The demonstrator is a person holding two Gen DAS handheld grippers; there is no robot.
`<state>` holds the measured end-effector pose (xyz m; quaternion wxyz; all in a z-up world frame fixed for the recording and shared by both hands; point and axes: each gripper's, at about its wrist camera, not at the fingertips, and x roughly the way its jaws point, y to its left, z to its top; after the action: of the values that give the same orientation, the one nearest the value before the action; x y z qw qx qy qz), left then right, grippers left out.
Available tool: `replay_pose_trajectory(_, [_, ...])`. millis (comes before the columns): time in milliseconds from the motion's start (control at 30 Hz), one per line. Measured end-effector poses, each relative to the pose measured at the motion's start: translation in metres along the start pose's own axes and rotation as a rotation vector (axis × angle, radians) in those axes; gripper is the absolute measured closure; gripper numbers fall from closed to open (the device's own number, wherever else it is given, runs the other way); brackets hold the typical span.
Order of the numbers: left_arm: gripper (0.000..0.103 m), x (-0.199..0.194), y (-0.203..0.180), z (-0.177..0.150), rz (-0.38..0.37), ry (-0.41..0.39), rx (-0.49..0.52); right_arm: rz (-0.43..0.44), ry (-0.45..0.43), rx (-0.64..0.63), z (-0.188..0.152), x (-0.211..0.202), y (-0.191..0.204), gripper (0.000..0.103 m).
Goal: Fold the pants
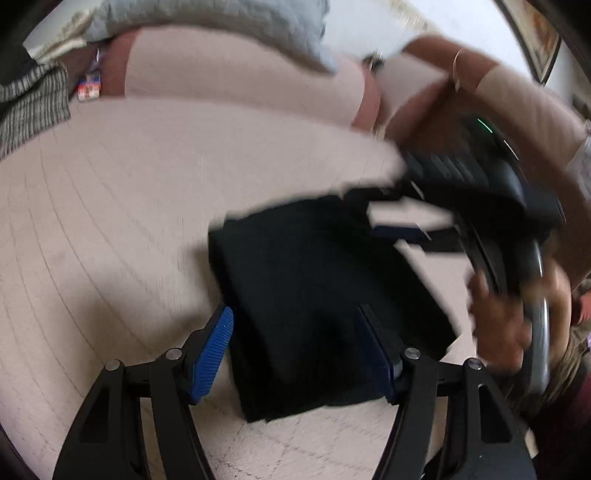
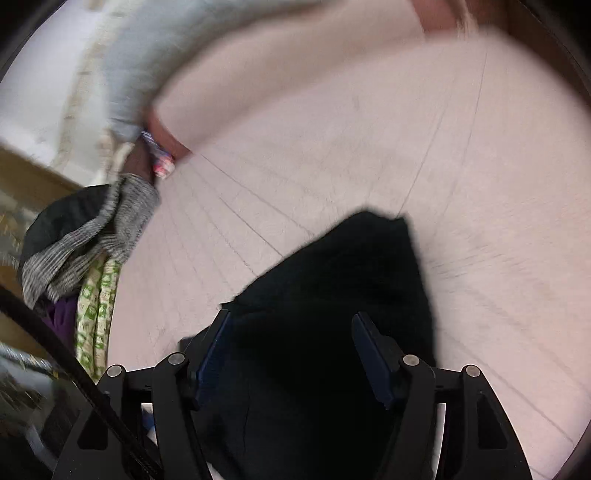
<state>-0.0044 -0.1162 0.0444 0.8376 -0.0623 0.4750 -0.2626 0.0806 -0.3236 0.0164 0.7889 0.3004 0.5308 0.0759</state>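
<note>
The black pants [image 1: 314,295] lie as a folded, roughly rectangular bundle on the pink quilted bedspread [image 1: 110,221]. My left gripper [image 1: 295,350] hovers over their near end, open, with its blue pads [image 1: 214,354] apart on either side of the cloth and not pressing it. In the left wrist view my right gripper [image 1: 399,218] reaches in from the right over the far corner of the pants, held by a hand [image 1: 509,317]. The right wrist view shows the pants [image 2: 332,288] under my open right gripper [image 2: 293,354]. Both views are blurred.
Pink pillows [image 1: 240,70] and a grey-blue blanket [image 1: 221,18] lie at the far side of the bed. A grey knitted garment [image 2: 92,236] and a green-patterned cloth [image 2: 96,306] sit at the bed's edge. A beige sleeve [image 1: 528,107] crosses the upper right.
</note>
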Motion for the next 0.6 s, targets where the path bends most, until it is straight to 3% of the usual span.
replay_pose_trajectory(67, [0.036,0.013,0.007,-0.007,-0.025,0.051,-0.016,-0.066,0.014,0.063,0.015,0.026,-0.012,0.039])
replay_pose_trajectory(133, [0.036,0.017,0.010,-0.006,-0.048,0.058,-0.018,-0.123,-0.044,0.091,0.030,0.029,-0.011,0.041])
replay_pose_trajectory(267, [0.036,0.014,0.007,-0.005,-0.051,0.034,0.010,-0.123,-0.137,0.078,0.042,0.004,0.008,0.040])
replay_pose_trajectory(433, [0.036,-0.004,-0.001,-0.008,-0.049,-0.008,0.045,-0.130,-0.207,-0.012,0.016,-0.039,0.014,0.038])
replay_pose_trajectory(600, [0.035,-0.034,-0.007,-0.010,-0.045,-0.111,0.068,-0.177,-0.290,-0.008,-0.030,-0.088,-0.028,0.034])
